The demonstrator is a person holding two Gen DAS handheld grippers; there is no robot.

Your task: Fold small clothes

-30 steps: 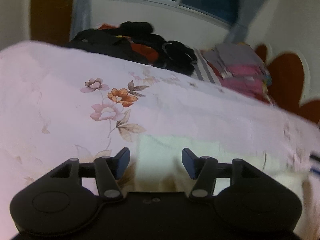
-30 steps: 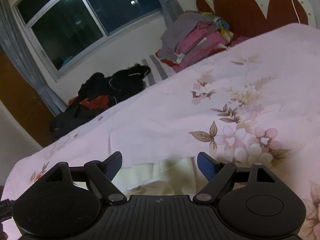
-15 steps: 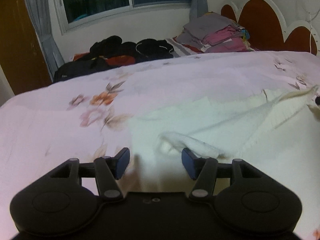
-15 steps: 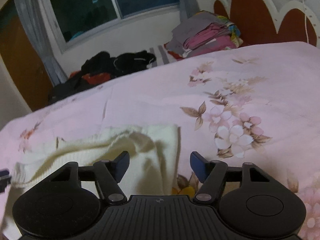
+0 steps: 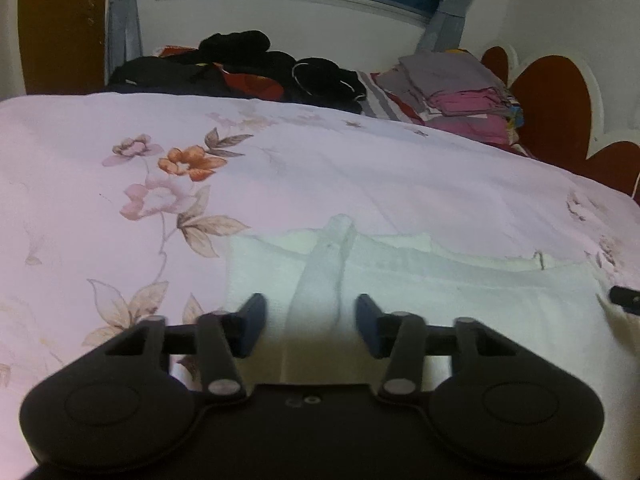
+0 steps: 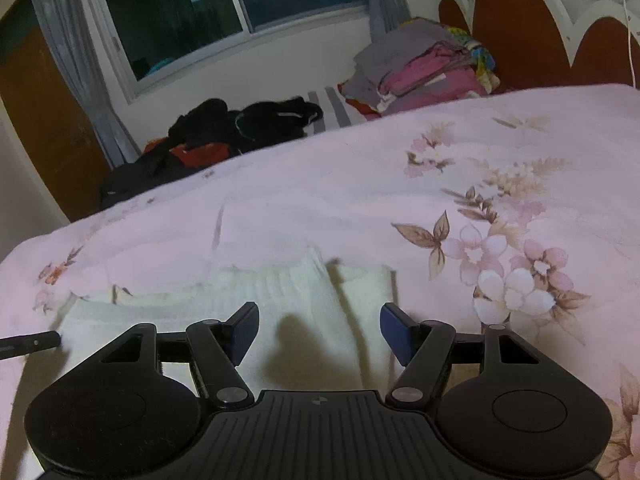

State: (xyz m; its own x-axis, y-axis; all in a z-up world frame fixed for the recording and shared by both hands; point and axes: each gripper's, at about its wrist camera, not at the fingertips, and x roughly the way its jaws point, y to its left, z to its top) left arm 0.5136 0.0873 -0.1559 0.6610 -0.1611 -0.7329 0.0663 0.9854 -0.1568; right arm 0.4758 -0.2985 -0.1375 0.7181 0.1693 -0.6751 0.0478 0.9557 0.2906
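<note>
Both grippers — left (image 5: 308, 326), right (image 6: 318, 334) — gape empty over the cream garment (image 5: 440, 292); only right shows big blossoms (image 6: 516, 276).

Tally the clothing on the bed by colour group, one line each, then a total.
Cream garment laid flat beneath the grippers: 1
Dark pile of black clothes at the far edge: 1
Folded grey-and-pink stack by the headboard: 1
Total: 3 groups

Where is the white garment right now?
The white garment lies on the pink floral bedspread, just ahead of both open hand-held grippers.
</note>
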